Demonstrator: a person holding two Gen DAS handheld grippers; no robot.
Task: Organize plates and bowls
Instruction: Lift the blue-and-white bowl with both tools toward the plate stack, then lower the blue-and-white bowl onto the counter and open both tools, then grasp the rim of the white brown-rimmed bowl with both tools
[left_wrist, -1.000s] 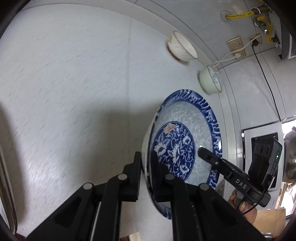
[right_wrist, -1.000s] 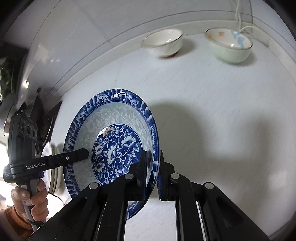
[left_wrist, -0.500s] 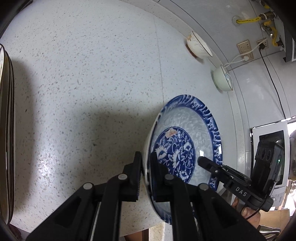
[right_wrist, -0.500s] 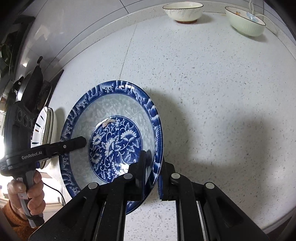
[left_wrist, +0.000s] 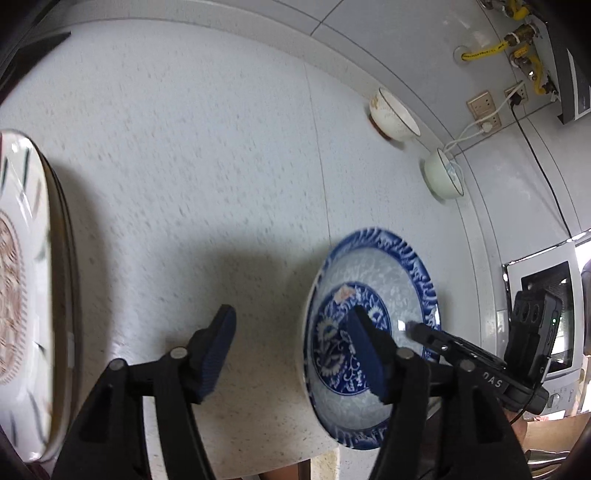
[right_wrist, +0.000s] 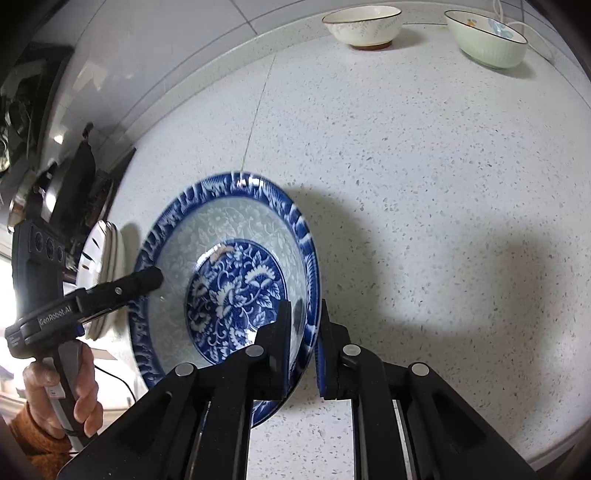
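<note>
Pinching the near rim of a blue-and-white plate (right_wrist: 236, 280), the right gripper (right_wrist: 301, 345) is seen with its jaws drawn close, one pad inside the rim and one outside. The plate is held tilted above a speckled white countertop (right_wrist: 424, 184), close to its front edge; whether its lower edge touches the surface cannot be told. The left gripper (left_wrist: 291, 350) is spread wide, one finger over the counter and the other across the plate's face, with nothing clamped between them.

A slip is judged the main risk: the whole plate is carried by a single pinch on a glazed rim, so it could swivel or drop if tilted further or jolted. A chip could also be caused if it is set down edge-first, or knocked against the stack of white plates (left_wrist: 29, 295) at the far left, the likely destination.

Two bowls are set well apart from the plate at the back wall: a cream bowl (right_wrist: 364, 26) and a pale green bowl (right_wrist: 485, 38). Wall sockets (left_wrist: 484, 110) and a white cable are seen behind them. Open counter lies between plate and stack, with only the open left gripper between.
</note>
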